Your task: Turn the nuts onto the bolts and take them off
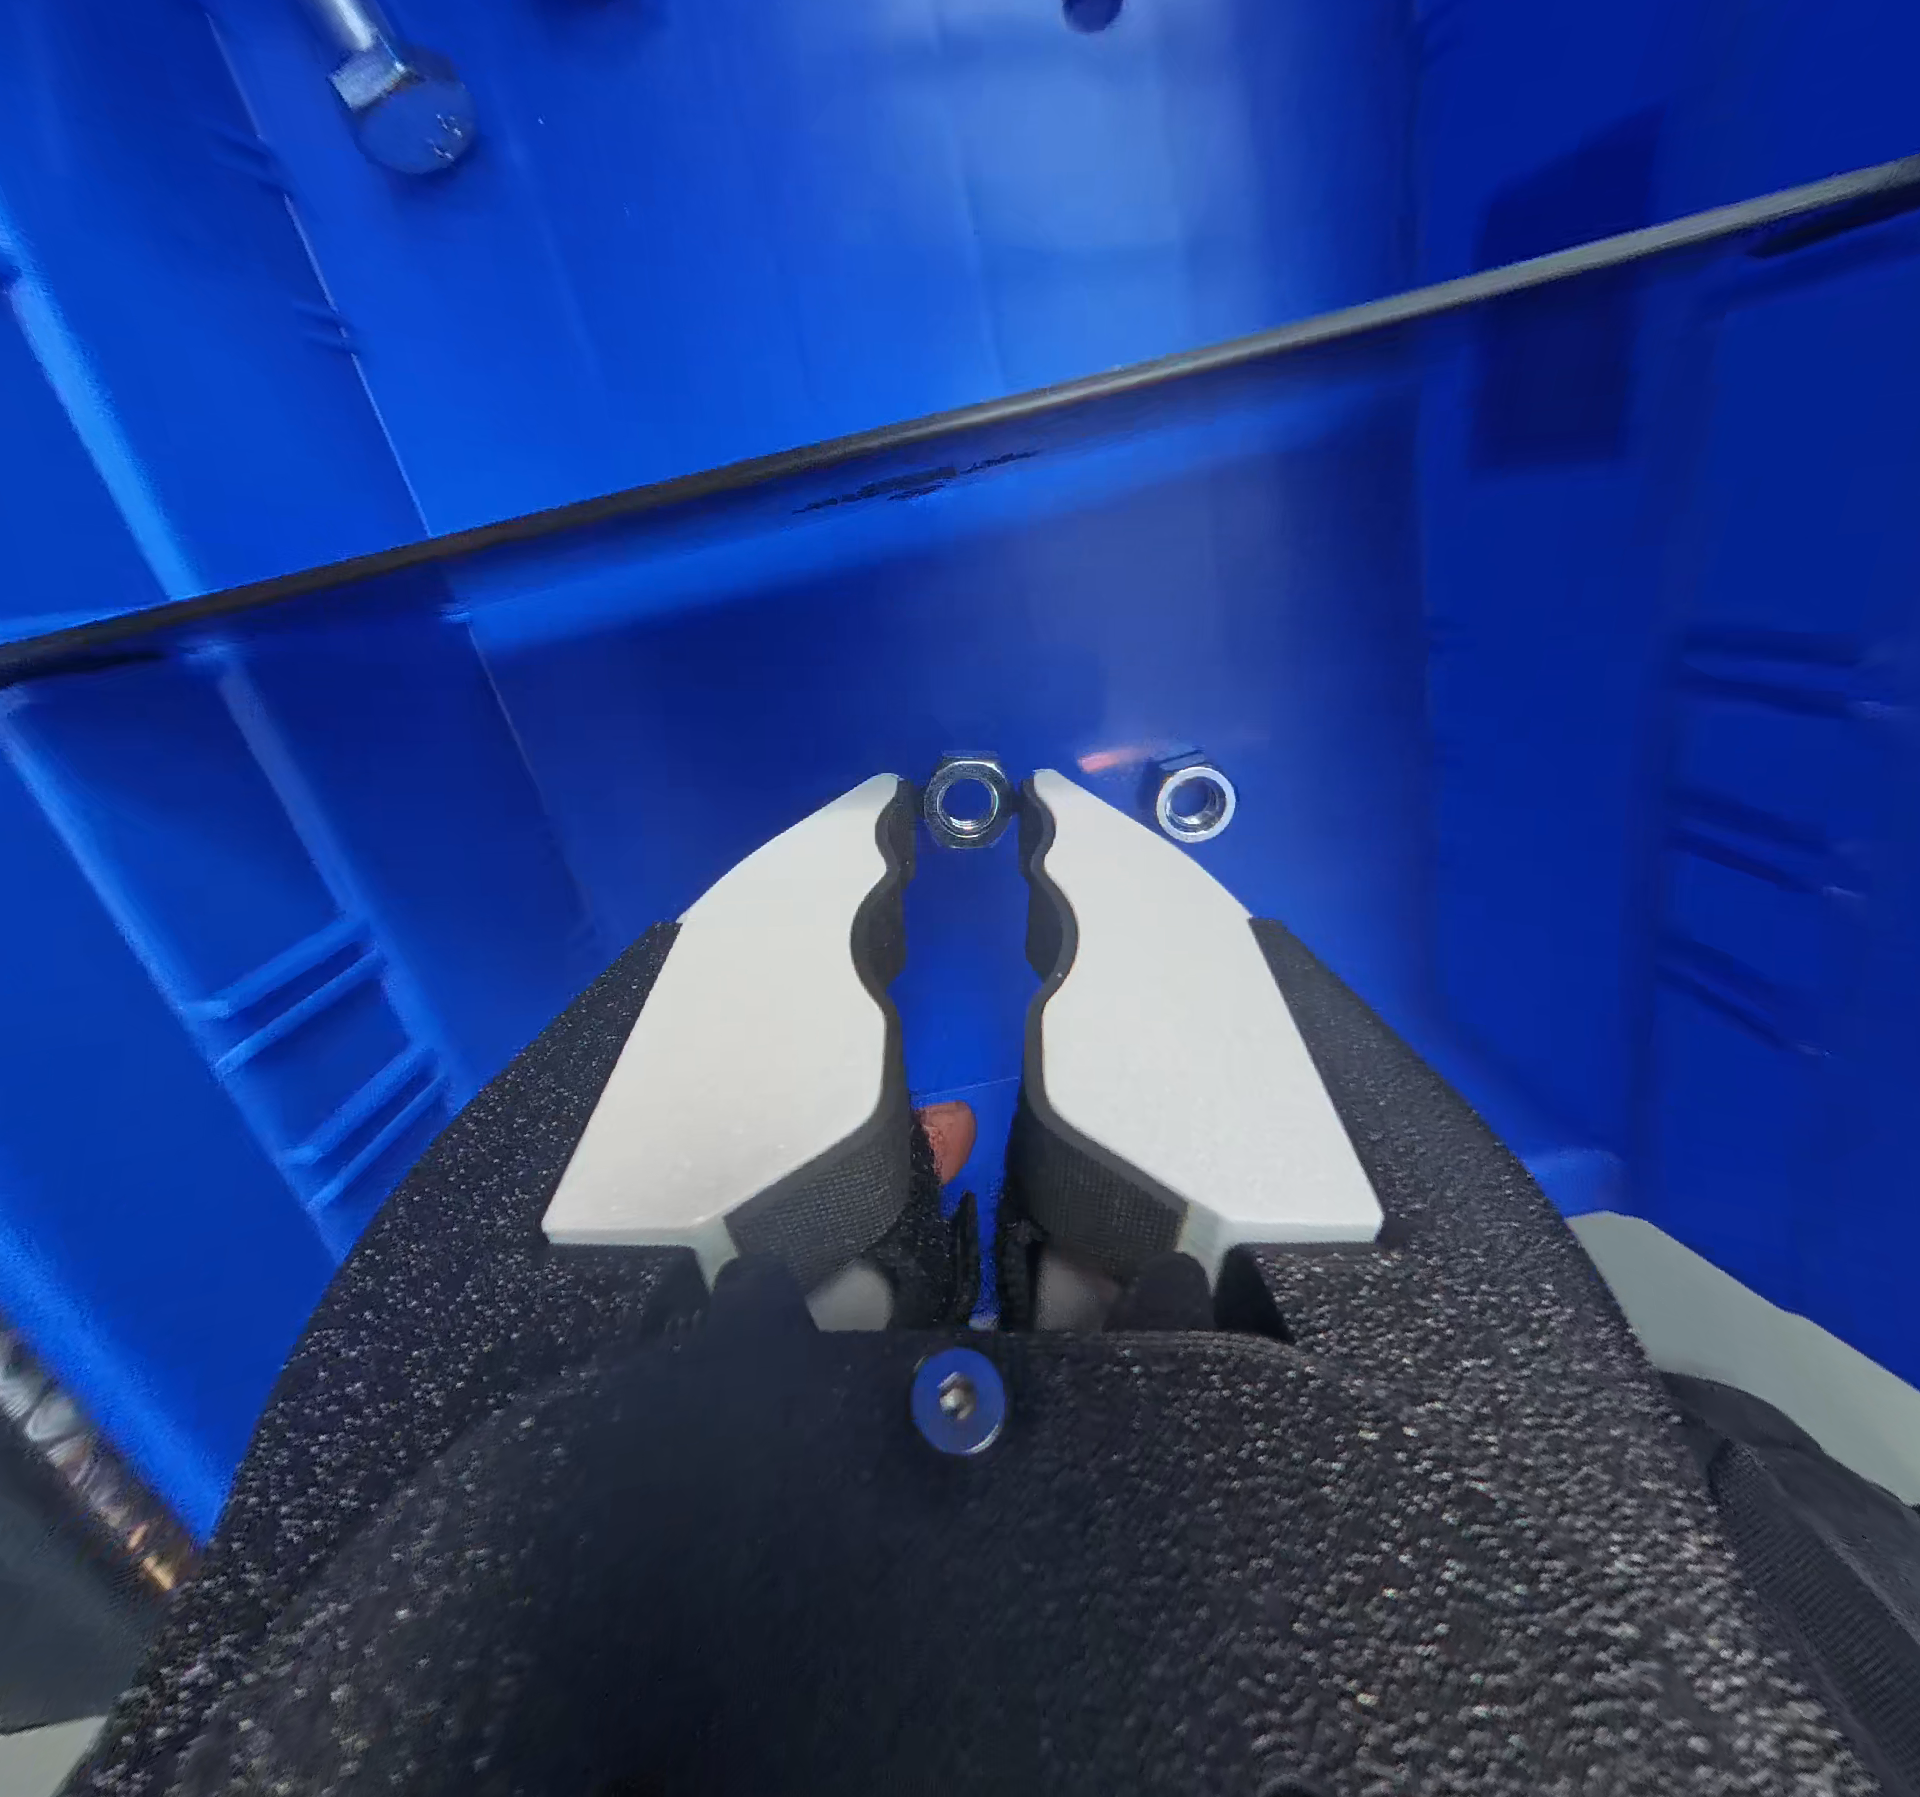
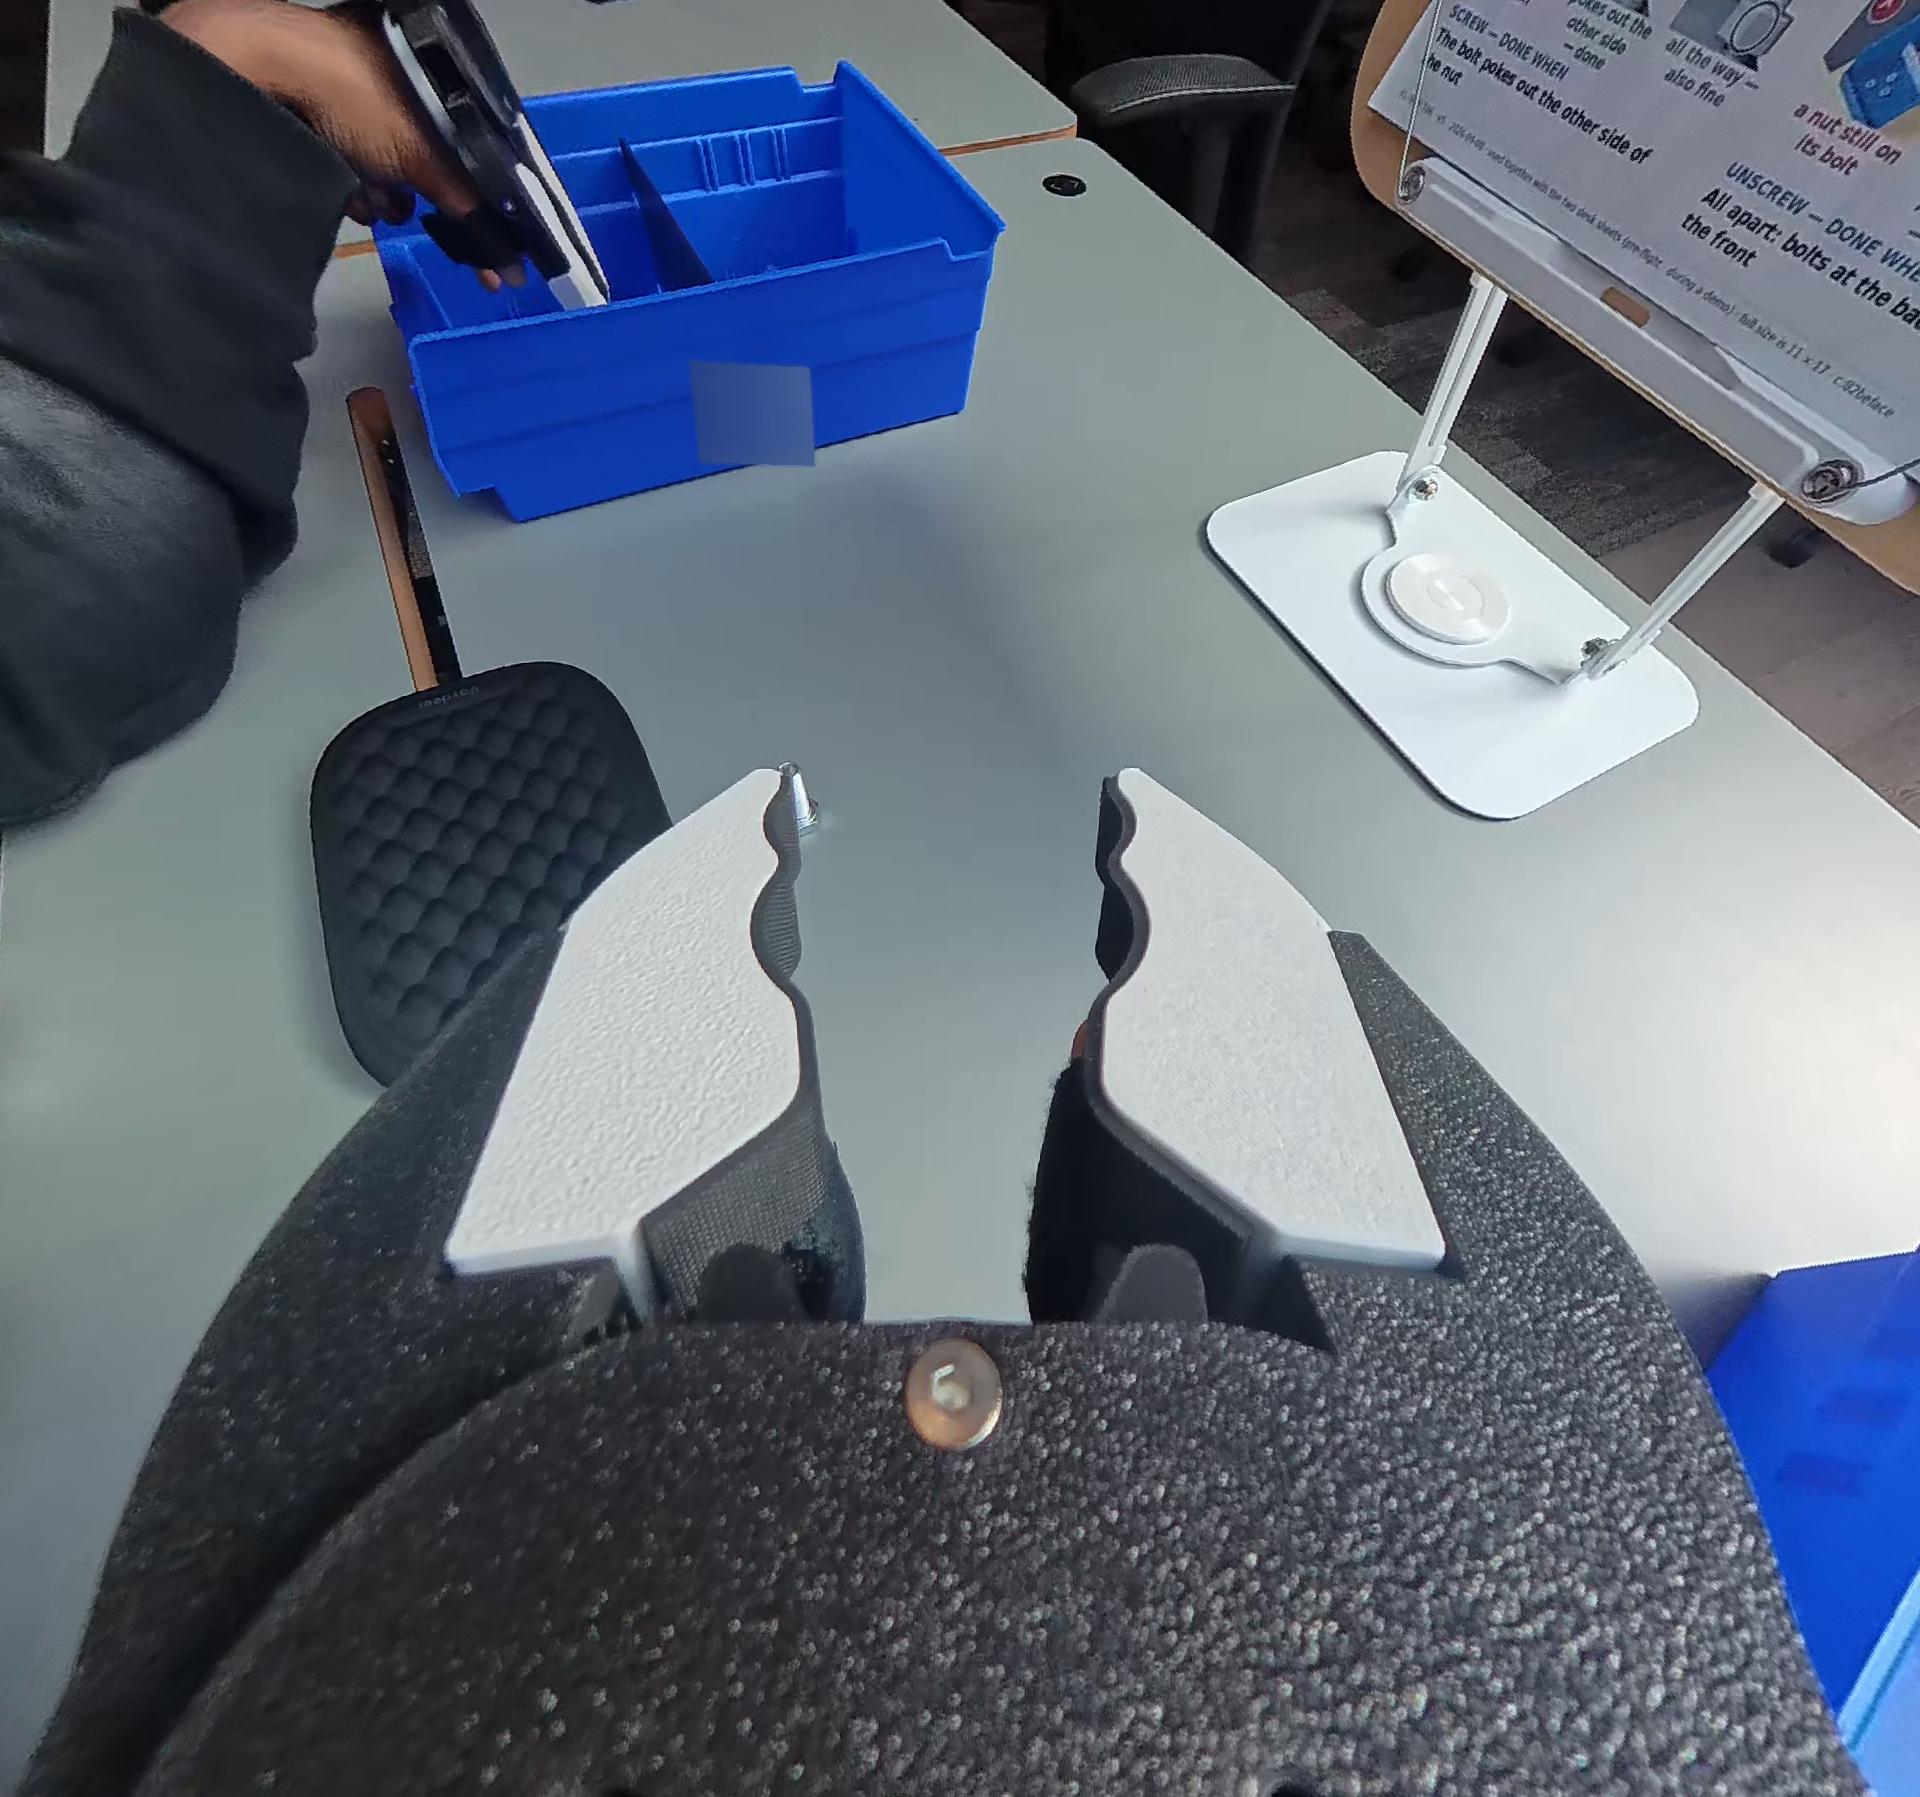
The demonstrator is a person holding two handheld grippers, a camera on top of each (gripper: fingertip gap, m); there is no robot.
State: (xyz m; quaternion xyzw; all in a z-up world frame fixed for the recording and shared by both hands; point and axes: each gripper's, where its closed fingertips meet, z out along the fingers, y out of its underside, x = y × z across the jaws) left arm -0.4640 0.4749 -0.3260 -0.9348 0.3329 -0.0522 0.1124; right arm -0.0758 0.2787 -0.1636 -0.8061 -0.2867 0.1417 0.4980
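Note:
In the left wrist view my left gripper [image 1: 964, 791] points down into the front compartment of the blue bin [image 1: 727, 241]. Its jaws are nearly closed and straddle a steel nut [image 1: 964, 804] lying flat on the bin floor, with a thin gap still showing on the right side. A second nut [image 1: 1197, 802] lies just to the right. Three bolts [image 1: 400, 100] lie in the compartment beyond the black divider [image 1: 935, 438]. My right gripper [image 2: 951, 797] is open and empty over the grey table [image 2: 987, 552]. A small bolt [image 2: 800, 802] stands by its left fingertip.
The blue bin [image 2: 707, 397] sits at the table's back left, with the left gripper [image 2: 551, 241] and a hand inside it. A black padded rest [image 2: 468, 854] lies front left. A white stand [image 2: 1455, 625] holding an instruction sheet [image 2: 1662, 85] is at right. A blue object [image 2: 1818, 1435] is at lower right. Tip to tip, the grippers are about 45 cm apart.

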